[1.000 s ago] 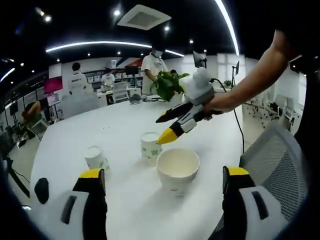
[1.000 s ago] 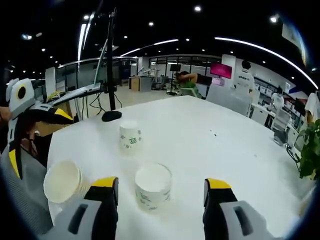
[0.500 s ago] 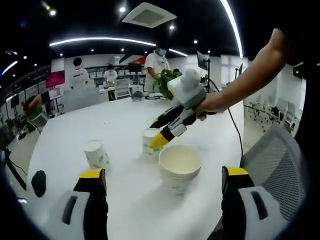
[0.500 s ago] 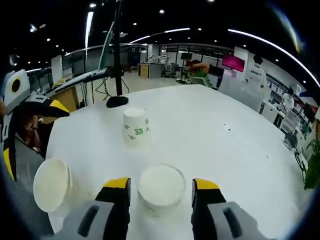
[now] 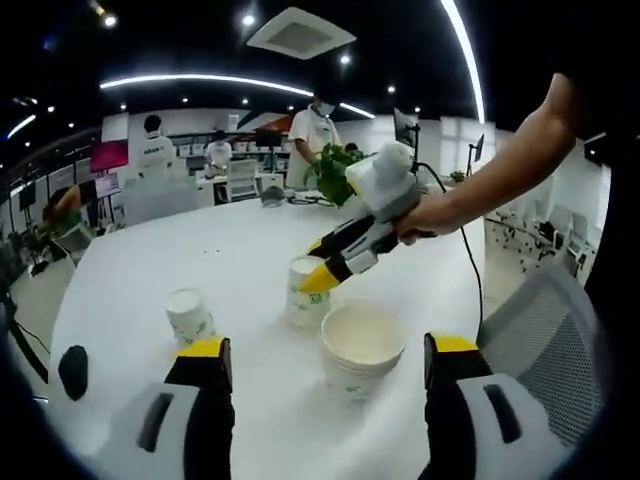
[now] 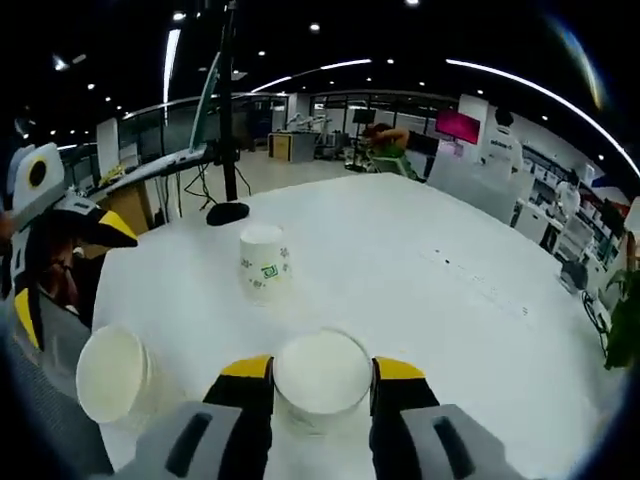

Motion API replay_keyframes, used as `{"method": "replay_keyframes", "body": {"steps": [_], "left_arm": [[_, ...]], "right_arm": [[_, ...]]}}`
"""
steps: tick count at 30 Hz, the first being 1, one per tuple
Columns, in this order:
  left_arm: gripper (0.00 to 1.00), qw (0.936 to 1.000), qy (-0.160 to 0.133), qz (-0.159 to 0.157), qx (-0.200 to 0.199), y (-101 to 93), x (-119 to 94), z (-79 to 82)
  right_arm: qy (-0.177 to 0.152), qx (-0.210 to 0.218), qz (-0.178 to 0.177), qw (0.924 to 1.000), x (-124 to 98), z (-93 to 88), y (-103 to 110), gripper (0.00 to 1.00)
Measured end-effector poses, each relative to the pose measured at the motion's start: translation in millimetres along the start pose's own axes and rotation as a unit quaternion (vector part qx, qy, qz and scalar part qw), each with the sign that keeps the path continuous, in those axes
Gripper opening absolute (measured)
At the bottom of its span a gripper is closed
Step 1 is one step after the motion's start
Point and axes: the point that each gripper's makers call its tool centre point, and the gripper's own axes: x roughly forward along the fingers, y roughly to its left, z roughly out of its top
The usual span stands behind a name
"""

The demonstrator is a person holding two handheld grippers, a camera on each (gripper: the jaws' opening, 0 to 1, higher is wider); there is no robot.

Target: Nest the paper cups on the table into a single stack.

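Right gripper (image 6: pixel 322 368) went from open with the middle paper cup (image 6: pixel 322 378) ahead of it to jaws closed against the cup's sides just under the rim. In the left gripper view that cup (image 5: pixel 306 291) now looks higher than it did 0.5 s ago, base apparently off the table (image 5: pixel 230 260). Left gripper (image 5: pixel 328 360) jaws narrowed a bit; wide stacked cup (image 5: pixel 362 349) now sits between the tips.

An open-plan office. Ahead of the left claw, past the white table (image 5: pixel 230 250), people (image 5: pixel 313 130) stand among desks, beside a plant (image 5: pixel 335 170). A mesh chair (image 5: pixel 545 330) sits to the claw's right. Light strips (image 5: pixel 200 82) and a vent (image 5: pixel 300 32) mark the dark ceiling. Beyond the right claw stand glass partitions (image 6: pixel 330 115) and a monitor arm (image 6: pixel 226 110).
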Motion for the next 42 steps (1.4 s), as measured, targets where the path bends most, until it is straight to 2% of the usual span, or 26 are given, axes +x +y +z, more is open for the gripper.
{"method": "replay_keyframes", "body": {"steps": [2, 6, 14, 17, 20, 25, 27, 31, 33, 37, 42], "left_arm": [[0.7, 0.9999, -0.004, -0.008, -0.005, -1.2, 2.2, 5.2], [0.64, 0.9999, 0.0, -0.017, 0.001, -3.0, 7.4, 11.5], [0.56, 0.9994, -0.003, -0.032, 0.008, -7.4, 19.1, 23.9], [0.56, 0.9992, -0.012, -0.035, 0.013, -9.5, 23.5, 30.4], [0.53, 0.9988, -0.02, -0.045, 0.001, -13.8, 27.7, 36.6], [0.47, 0.9983, -0.019, -0.055, -0.004, -16.9, 31.2, 36.7], [0.47, 0.998, -0.017, -0.061, -0.007, -19.0, 31.8, 36.6], [0.41, 0.9971, -0.013, -0.073, -0.016, -18.5, 32.4, 35.3], [0.4, 0.9954, -0.02, -0.084, -0.041, -19.7, 33.1, 39.1], [0.36, 0.9932, -0.023, -0.097, -0.061, -19.5, 35.6, 41.2], [0.31, 0.9922, 0.0, -0.109, -0.061, -25.5, 38.5, 30.0]], "right_arm": [[-0.012, 0.011, -0.001, 0.9999, -3.4, 2.3, -0.1, 0.36], [-0.015, 0.005, -0.021, 0.9997, -20.6, 7.8, -3.9, 0.36], [-0.055, 0.043, -0.031, 0.9971, -56.2, 23.8, -2.3, 0.36], [-0.075, 0.055, -0.03, 0.9952, -69.5, 34.4, 2.6, 0.36], [-0.097, 0.073, -0.026, 0.9923, -82.2, 44.1, 9.0, 0.36], [-0.122, 0.1, -0.017, 0.9873, -104.3, 55.0, 26.7, 0.36], [-0.13, 0.108, -0.009, 0.9856, -108.1, 54.3, 34.9, 0.36], [-0.15, 0.097, -0.006, 0.9839, -113.5, 55.6, 43.4, 0.36], [-0.16, 0.099, 0.0, 0.9822, -114.7, 57.2, 47.1, 0.36], [-0.177, 0.105, 0.011, 0.9785, -116.6, 61.4, 54.0, 0.36], [-0.185, 0.106, 0.017, 0.977, -116.6, 66.5, 58.3, 0.35]]}}
